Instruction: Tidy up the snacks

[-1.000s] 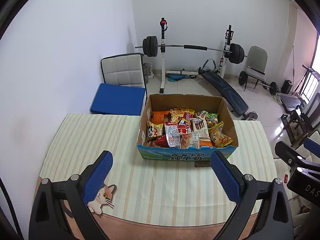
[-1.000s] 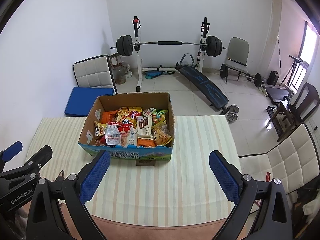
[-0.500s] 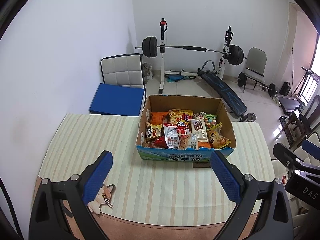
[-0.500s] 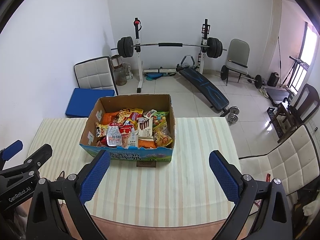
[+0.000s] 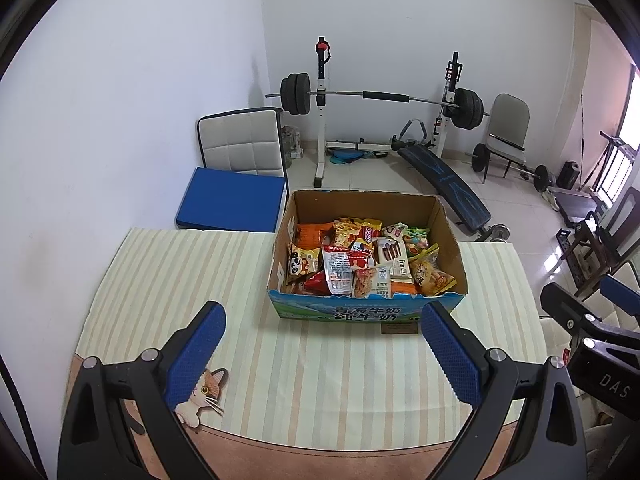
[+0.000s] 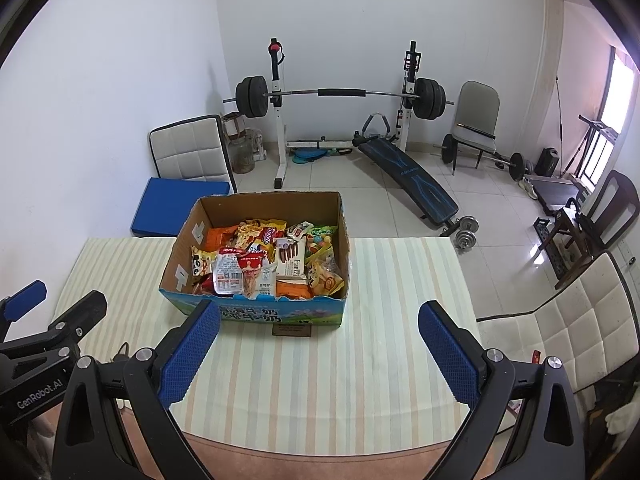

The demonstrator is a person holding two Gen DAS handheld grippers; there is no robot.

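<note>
An open cardboard box (image 5: 362,312) (image 6: 264,314) with a blue printed front stands on the striped tablecloth, filled with several colourful snack packets (image 5: 360,260) (image 6: 264,260). My left gripper (image 5: 324,348) hovers open above the near part of the table, in front of the box, holding nothing. My right gripper (image 6: 320,344) is also open and empty, set a little right of the box front. Each gripper shows at the edge of the other's view: the right one (image 5: 588,320) at the right, the left one (image 6: 40,320) at the left.
A cat-shaped coaster (image 5: 204,396) lies near the table's front left edge. A small brown card (image 5: 398,327) sits under the box front. Beyond the table are a barbell rack (image 5: 380,96), a sit-up bench (image 5: 444,184), a blue mat (image 5: 232,200) and chairs (image 6: 568,320).
Both views have pulled back and risen slightly, so the box sits a little further from the grippers. Both grippers stay open and empty.
</note>
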